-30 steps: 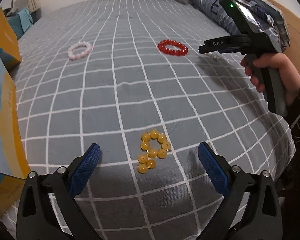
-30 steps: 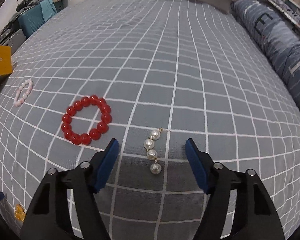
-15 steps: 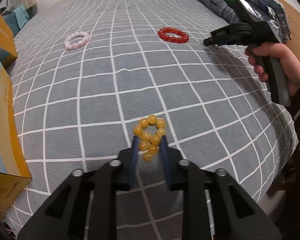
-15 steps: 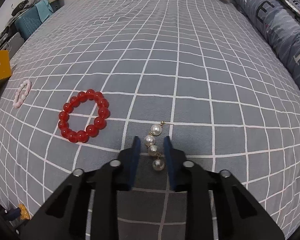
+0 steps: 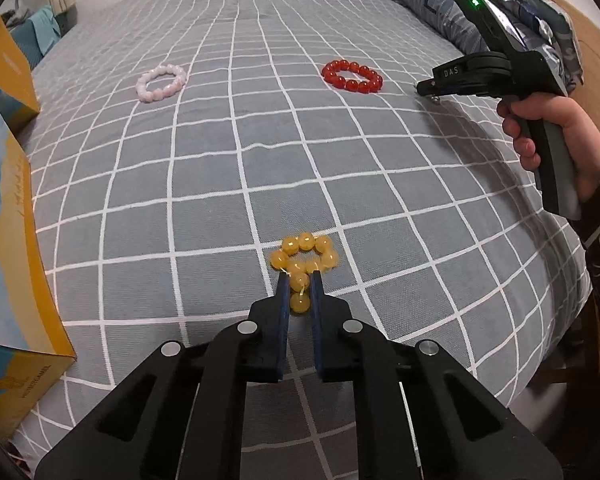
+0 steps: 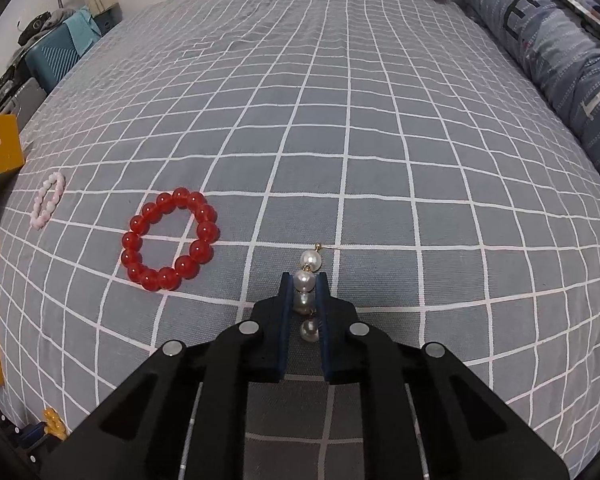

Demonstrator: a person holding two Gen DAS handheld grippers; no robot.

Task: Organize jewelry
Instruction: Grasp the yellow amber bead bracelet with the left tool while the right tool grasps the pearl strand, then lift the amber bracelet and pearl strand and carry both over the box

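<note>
Now both grips are set and the lift is judged to be the step in hand. On the left, the left gripper (image 5: 299,289) is closed on the yellow bead bracelet (image 5: 305,264), pinching its near, folded end, while the loop lies ahead at twelve o'clock on the bed (image 5: 204,184). A straight, slow raise is advised, since only a bead or two are caught and the elastic could slip. At eleven o'clock lies the pink bracelet (image 5: 162,82), at one o'clock the red bracelet (image 5: 353,76). On the right, the right gripper (image 6: 303,294) is closed on the pearl earring (image 6: 307,292) around its middle pearls; its thin gold post at twelve o'clock should be kept clear of the fabric.
</note>
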